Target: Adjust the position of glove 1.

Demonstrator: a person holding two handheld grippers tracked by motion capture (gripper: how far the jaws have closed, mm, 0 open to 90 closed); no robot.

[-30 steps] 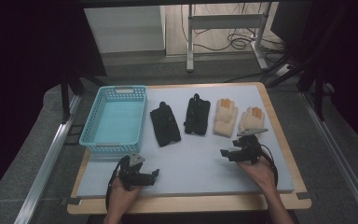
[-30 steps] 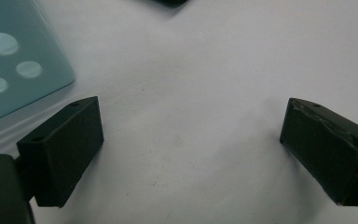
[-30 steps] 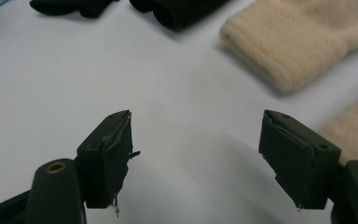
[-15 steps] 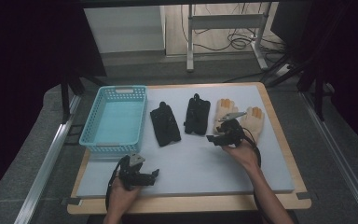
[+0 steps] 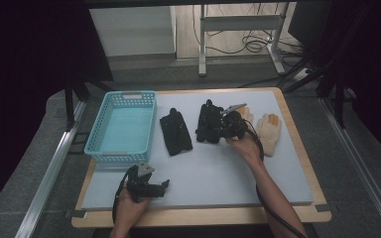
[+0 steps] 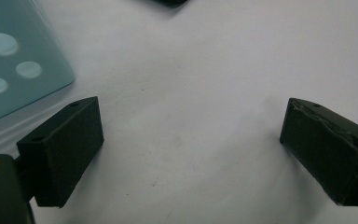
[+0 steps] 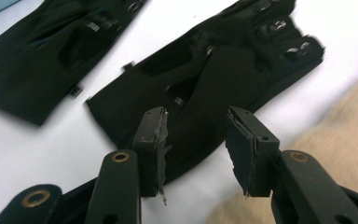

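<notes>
Four gloves lie in a row beside my basket [image 5: 121, 126], a teal plastic lattice with a smooth perforated floor. My left gripper [image 5: 155, 188] rests near the front edge, released, nothing between its blocky black pads. Next, the far black glove [image 5: 175, 132] lies flat, soft knit with small glossy patches. My right gripper [image 7: 196, 140] has just been closing over the near black glove's [image 7: 205, 88] cuff edge, but the pads [image 7: 150, 140] don't press yet. I judge the limp fabric could fold away, or I'd pinch just one layer. Rightmost, the tan gloves [image 5: 269, 130] look fuzzy, and one lies close enough to snag.
</notes>
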